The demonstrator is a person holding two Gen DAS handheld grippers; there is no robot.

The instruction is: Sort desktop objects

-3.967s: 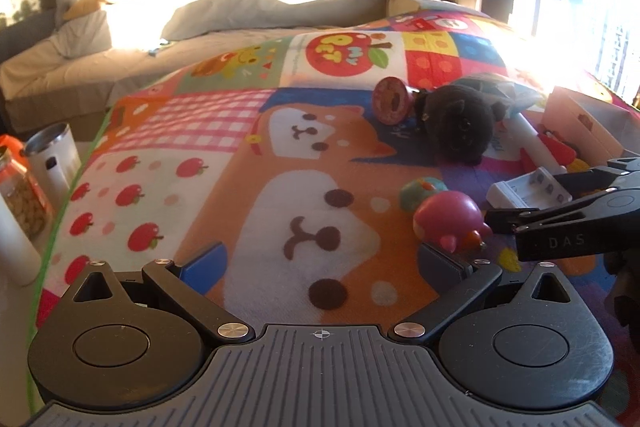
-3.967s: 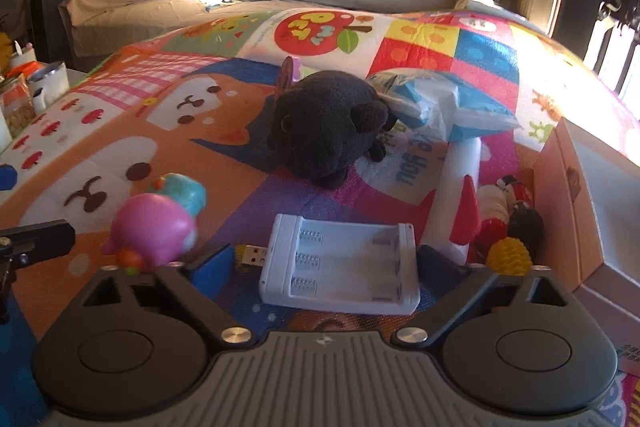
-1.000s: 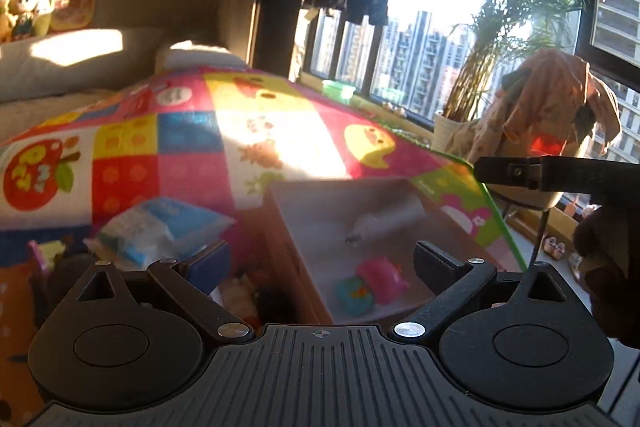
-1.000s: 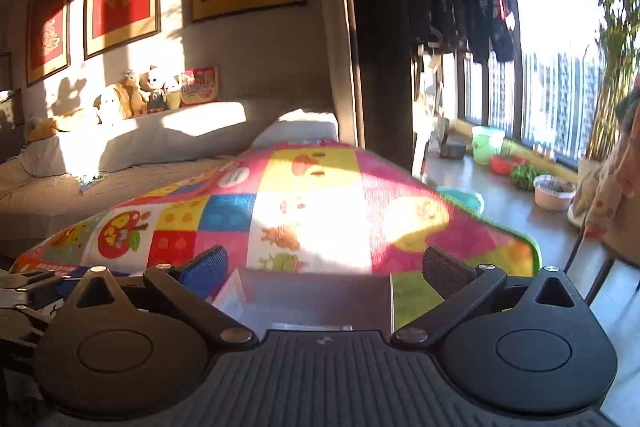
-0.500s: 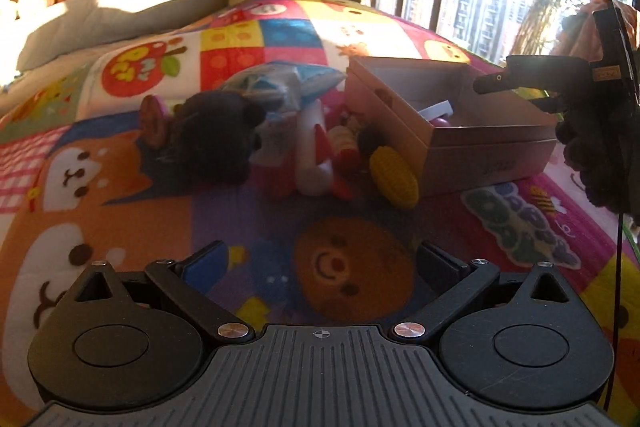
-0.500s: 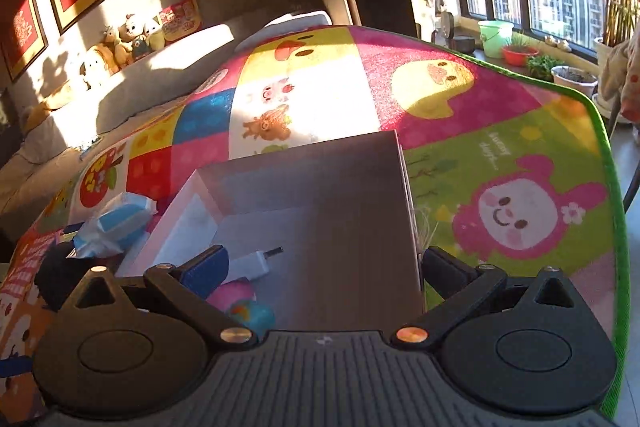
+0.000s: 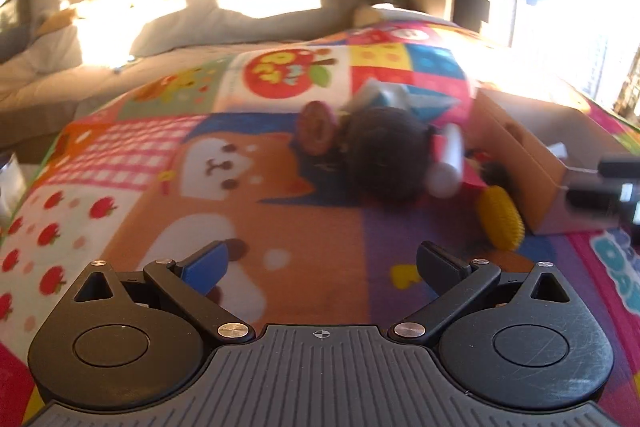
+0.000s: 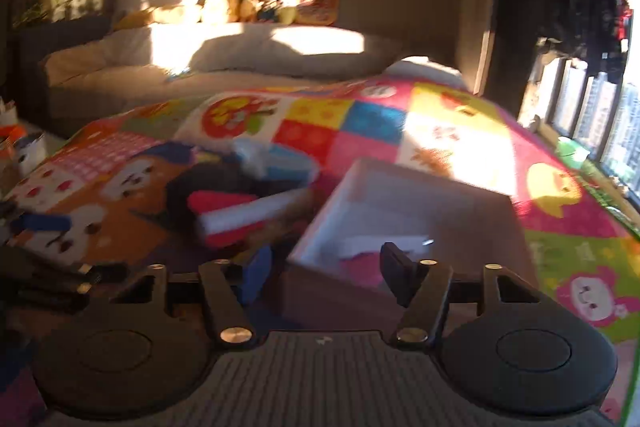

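Both views are motion-blurred. My left gripper (image 7: 320, 263) is open and empty above the cartoon play mat (image 7: 248, 211). Ahead of it lie a black plush toy (image 7: 386, 159), a donut-shaped toy (image 7: 317, 133), a white tube (image 7: 448, 163) and a yellow corn toy (image 7: 501, 223), left of the cardboard box (image 7: 532, 155). My right gripper (image 8: 326, 267) is open and empty at the near left corner of the box (image 8: 472, 211), which holds a white object (image 8: 384, 241) and something pink (image 8: 364, 267). The black plush (image 8: 224, 187) and a red-and-white tube (image 8: 244, 215) lie left of it.
A blue-and-white packet (image 7: 412, 99) lies behind the plush. A beige sofa (image 7: 120, 59) with soft toys stands beyond the mat. Windows are at the right. The other gripper shows at the right edge of the left wrist view (image 7: 616, 187) and the left edge of the right wrist view (image 8: 36, 227).
Both grippers have swung left, from the box and window side toward the toys on the mat. The right gripper has pulled back from over the box to its near corner. Its fingers stand closer together.
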